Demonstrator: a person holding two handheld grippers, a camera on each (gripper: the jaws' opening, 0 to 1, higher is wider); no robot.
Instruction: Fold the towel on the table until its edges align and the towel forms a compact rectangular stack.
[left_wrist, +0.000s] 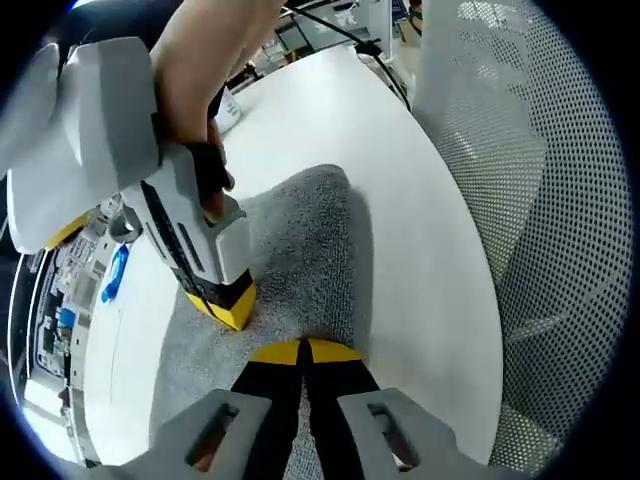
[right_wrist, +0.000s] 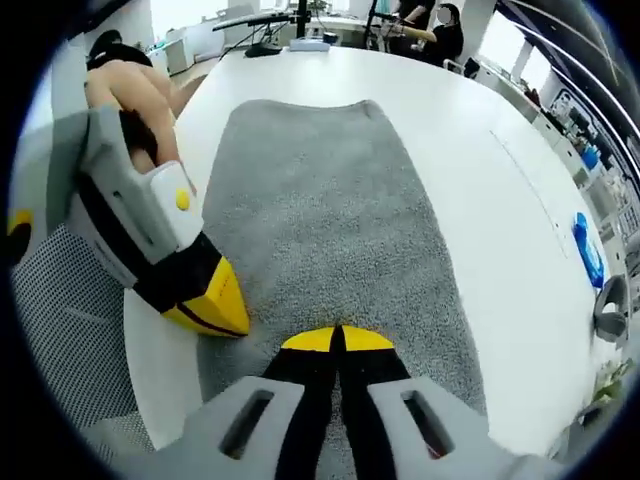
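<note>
White table (right_wrist: 480, 150) carries a grey towel (right_wrist: 320, 220) stretching away ahead of the right gripper (right_wrist: 337, 340), whose jaws are pressed together on the towel's near edge. Just beside it, the left gripper (left_wrist: 303, 352) is likewise closed on that edge.

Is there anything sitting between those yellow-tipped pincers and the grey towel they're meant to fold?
Nothing visible. Both the left gripper and right gripper are shut, right down at the towel, which lies flat on the white table.
</note>
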